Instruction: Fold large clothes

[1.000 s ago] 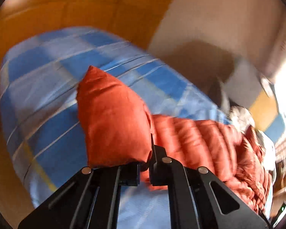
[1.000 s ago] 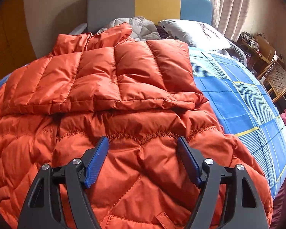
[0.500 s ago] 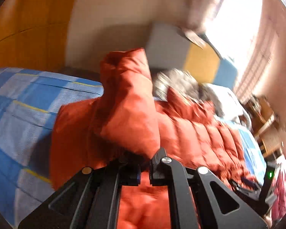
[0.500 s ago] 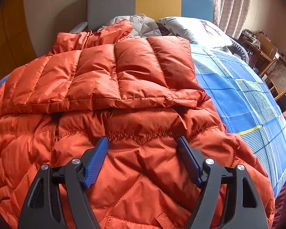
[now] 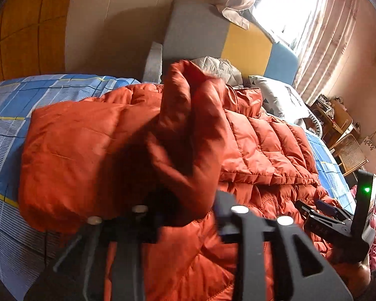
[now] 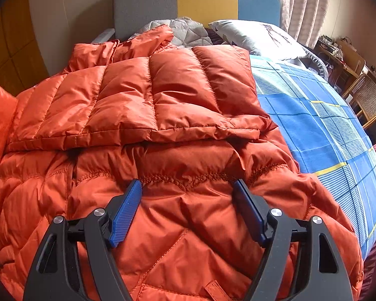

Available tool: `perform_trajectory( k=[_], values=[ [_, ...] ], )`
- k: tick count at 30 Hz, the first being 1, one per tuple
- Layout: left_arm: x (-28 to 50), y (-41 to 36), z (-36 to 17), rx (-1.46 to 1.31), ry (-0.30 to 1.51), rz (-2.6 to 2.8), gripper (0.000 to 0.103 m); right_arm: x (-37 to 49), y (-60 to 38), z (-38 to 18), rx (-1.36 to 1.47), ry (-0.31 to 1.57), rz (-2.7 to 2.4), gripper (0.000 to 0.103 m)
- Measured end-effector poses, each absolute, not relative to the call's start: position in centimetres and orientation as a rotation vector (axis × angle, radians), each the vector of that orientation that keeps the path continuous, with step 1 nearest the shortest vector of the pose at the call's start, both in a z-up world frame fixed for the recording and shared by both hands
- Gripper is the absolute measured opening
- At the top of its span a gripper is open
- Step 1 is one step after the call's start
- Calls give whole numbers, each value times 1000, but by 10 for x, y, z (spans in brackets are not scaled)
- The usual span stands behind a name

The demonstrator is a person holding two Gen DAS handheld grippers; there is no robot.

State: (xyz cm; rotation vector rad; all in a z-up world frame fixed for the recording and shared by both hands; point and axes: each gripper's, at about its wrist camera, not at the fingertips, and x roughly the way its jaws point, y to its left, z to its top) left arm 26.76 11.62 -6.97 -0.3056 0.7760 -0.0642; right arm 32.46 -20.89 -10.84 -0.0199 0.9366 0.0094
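1. Right now the left gripper (image 5: 188,215) is carrying a sleeve (image 5: 188,130) across the orange jacket (image 6: 188,213), which is lying spread on the blue checked bed (image 6: 313,125), collar end toward the headboard (image 6: 143,2)

2. Its jaws have just been opening, and the sleeve cuff is still sitting between them, bunched and standing up; whether the pads are still pressing on it I cannot tell, since that picture is blurred

3. To do this well, the sleeve should be lying flat across the jacket's chest before the cuff is let go, so I would be lowering the hand toward the jacket rather than dropping the cuff from above

4. The other sleeve (image 6: 150,100) is already lying folded across the jacket's upper part, so this one should be landing on or just beside it, edges square with the jacket's sides

5. The right gripper (image 6: 188,208) is hovering over the jacket's middle, its blue fingers (image 6: 126,213) standing wide apart with only quilted cloth below them and nothing clamped

6. Puffy down is springing back easily, so pressing the fold flat afterwards would be helping
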Motion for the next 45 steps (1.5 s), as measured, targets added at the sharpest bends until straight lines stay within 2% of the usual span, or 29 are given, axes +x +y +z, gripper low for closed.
perform_trajectory(
  k=[4,8,11,13,20,30,31,32,33,34,35,37,45],
  values=[
    [260,114,-68,-290,766,-76,45,324,-214,-102,16,928,13,75],
    [243,113,-62,-270,735,-90,62,319,-216,-85,87,902,75,75],
    [229,118,-63,-259,735,-81,62,319,-206,-72,150,886,169,75],
    [226,120,-66,-246,744,-67,62,319,-192,-66,183,888,244,71],
    [218,136,-77,-242,774,-20,62,318,-135,-53,231,884,429,71],
    [207,157,-92,-277,789,27,62,326,-82,-70,317,975,575,72],
    [205,160,-93,-284,787,31,62,326,-72,-73,299,986,576,64],
    [203,163,-94,-294,789,32,62,326,-67,-75,288,990,575,53],
    [202,165,-94,-299,788,37,62,327,-61,-78,275,1000,579,28],
    [201,168,-95,-306,788,39,62,328,-58,-79,273,1005,583,16],
    [201,169,-95,-314,787,40,62,326,-58,-77,284,989,588,12],
    [202,171,-95,-317,785,41,62,321,-61,-61,280,932,605,8],
    [225,157,-85,-303,768,25,62,335,-125,-15,283,780,501,8]
  ],
)
